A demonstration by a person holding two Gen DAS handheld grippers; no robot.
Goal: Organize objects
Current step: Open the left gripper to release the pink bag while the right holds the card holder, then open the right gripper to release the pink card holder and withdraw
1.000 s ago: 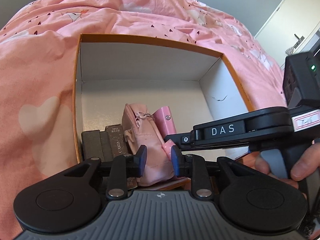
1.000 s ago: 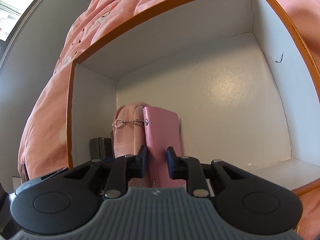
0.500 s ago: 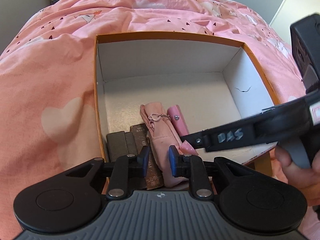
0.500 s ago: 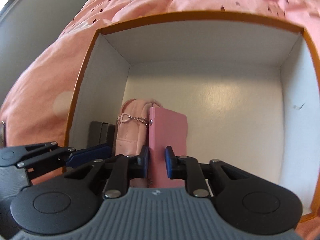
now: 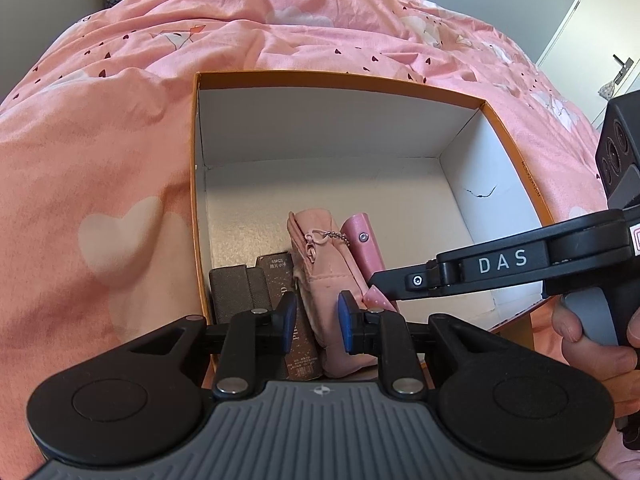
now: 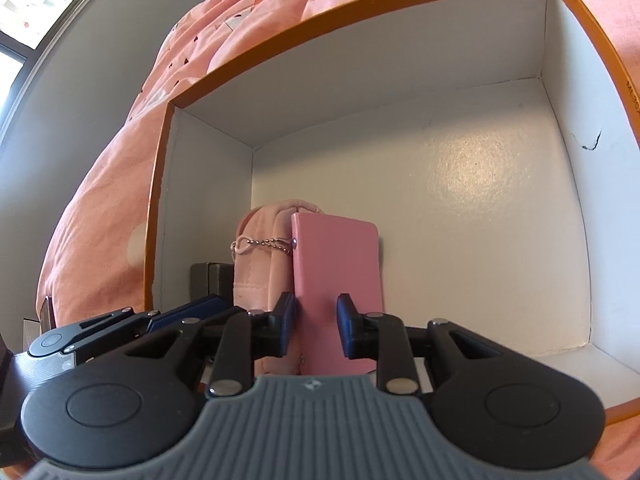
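Tidiness is driving this: the pink wallet (image 6: 336, 280) is standing on edge against the pink pouch (image 5: 324, 272) in the box's (image 6: 400, 60) lower-left corner. Its long axis is running toward the far wall, snap end farthest. The right gripper (image 6: 316, 320) is straddling it, jaws just opening. The left gripper (image 5: 316, 320) is showing a narrow gap, and I cannot tell if it is pinching the pouch.

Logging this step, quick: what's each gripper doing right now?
Left gripper: open, with a narrow gap. Its jaws have just been closing, and it holds nothing.
Right gripper: open. Its jaws have just been opening around the pink wallet, which looks released.
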